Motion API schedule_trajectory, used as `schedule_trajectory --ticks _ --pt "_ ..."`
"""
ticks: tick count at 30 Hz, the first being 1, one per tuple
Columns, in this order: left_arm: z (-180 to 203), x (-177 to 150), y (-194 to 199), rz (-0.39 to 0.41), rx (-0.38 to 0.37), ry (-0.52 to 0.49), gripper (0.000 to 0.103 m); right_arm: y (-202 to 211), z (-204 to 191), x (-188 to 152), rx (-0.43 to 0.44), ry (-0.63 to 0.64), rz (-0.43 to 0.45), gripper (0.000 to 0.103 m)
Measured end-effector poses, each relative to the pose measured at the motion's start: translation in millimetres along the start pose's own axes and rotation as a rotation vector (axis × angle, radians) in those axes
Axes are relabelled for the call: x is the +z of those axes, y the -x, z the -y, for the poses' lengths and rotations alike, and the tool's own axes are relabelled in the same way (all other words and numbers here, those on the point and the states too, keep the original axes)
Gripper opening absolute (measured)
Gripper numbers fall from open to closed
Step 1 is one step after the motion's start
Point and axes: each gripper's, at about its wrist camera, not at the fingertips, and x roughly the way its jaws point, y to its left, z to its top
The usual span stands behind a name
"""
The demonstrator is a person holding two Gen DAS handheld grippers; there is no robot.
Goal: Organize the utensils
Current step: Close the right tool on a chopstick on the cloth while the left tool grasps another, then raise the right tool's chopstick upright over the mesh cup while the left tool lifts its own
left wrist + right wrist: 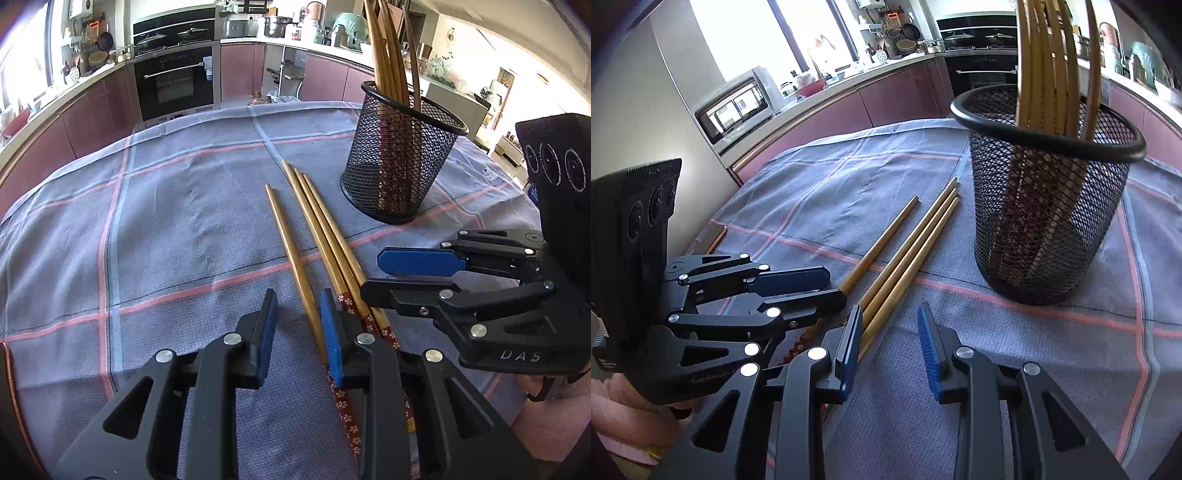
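Four chopsticks (pixel 314 236) lie centre frame on the cloth (pixel 166 221), beside the mesh holder (pixel 399 155). Left gripper (pixel 299 332) and right gripper (pixel 890 347) both gape, holding nothing. Chopsticks judged light, stiff, slippery; grip mid-shaft.

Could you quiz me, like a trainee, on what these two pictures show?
1. How many golden bamboo chopsticks lie loose on the grey checked tablecloth?
2. True or false: the black wire-mesh holder lies tipped over.
3. Which gripper has a loose chopstick between its blue pads: A left gripper, B right gripper, C neither?

Key: 1. Four. 2. False; it stands upright with chopsticks inside. 3. A; open around it, not closed.
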Motion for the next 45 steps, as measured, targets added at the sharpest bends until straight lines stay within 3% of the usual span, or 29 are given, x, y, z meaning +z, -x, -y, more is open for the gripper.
schedule_trajectory --ticks 22,25,28,30,37,45 --pt "-7 10 -10 -0.009 0.012 0.003 0.020 -8 -4 9 -0.094 0.051 -0.036 0.022" --pt "-7 14 -14 -0.011 0.014 0.008 0.020 -10 -1 11 -0.105 0.028 -0.028 0.016" --pt "-7 16 -16 -0.007 0.021 0.020 0.017 -9 4 11 -0.089 -0.016 -0.020 0.011" --pt "-7 15 -16 -0.005 0.020 0.028 0.011 -8 9 9 -0.078 -0.044 -0.010 0.009" --pt "-11 13 -8 0.019 0.012 0.079 0.008 3 23 4 -0.046 -0.110 0.027 0.005" --pt "-7 6 6 0.033 -0.018 0.046 0.008 11 18 6 0.017 -0.078 0.040 0.005"
